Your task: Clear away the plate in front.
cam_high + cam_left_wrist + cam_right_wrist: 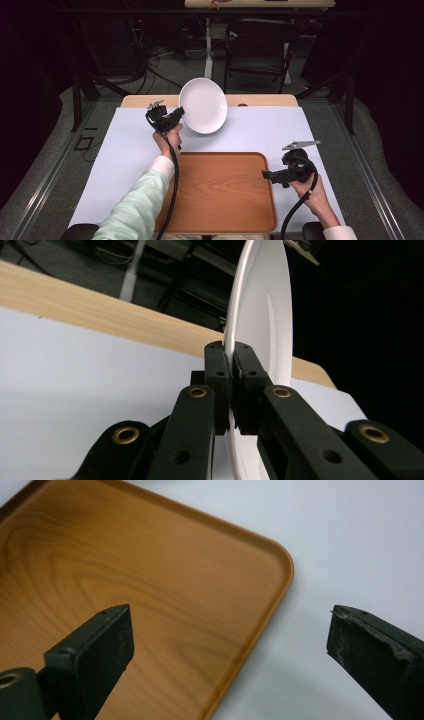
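White plate (203, 105) pinched at rim by left gripper (176, 114); keep it level over tray (220, 192). Right gripper (265, 174) fingers spread, empty.

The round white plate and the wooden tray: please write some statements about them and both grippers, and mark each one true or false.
1. The left gripper is shut on the rim of the round white plate. True.
2. The plate lies flat on the rectangular wooden tray. False: it is held up, tilted, beyond the tray's far edge.
3. The right gripper is open with nothing between its jaws. True.
4. The right gripper holds the tray by its corner. False: in the right gripper view it is only near the tray's corner and does not grip it.
5. The tray carries a cup. False: nothing lies on it.
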`<state>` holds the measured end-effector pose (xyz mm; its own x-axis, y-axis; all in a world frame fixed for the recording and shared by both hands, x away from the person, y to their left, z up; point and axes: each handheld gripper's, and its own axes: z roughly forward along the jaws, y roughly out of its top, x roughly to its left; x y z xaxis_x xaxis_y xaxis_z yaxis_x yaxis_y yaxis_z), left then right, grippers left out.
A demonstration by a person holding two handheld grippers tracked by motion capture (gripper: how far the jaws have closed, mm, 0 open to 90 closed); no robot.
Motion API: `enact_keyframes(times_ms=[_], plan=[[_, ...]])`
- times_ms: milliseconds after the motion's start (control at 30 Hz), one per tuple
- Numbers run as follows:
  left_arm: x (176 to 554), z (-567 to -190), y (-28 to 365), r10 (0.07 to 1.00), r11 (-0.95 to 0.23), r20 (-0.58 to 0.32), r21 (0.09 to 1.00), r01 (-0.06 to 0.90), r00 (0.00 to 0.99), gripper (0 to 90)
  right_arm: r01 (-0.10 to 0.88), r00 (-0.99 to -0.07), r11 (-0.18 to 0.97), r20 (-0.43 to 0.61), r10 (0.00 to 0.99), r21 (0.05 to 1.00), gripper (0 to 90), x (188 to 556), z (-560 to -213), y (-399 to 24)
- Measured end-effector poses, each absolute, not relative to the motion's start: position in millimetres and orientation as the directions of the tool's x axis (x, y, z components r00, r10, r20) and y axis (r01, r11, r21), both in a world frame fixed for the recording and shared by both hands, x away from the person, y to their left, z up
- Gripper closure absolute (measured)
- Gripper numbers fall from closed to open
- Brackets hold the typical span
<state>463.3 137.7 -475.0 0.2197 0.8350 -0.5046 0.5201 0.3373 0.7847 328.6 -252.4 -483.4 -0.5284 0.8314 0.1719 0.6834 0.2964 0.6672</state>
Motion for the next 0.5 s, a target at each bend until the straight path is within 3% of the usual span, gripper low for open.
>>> enact_keyframes(times_ms=[500], plan=[[420.5,-439.1,128.6,0.766,0.218,-0.47,0.832,0.51,0.439,87.3,0.669,-0.534,0.211,0.264,0.803,0.713,7.4,382.5,-477.3,-216.3]])
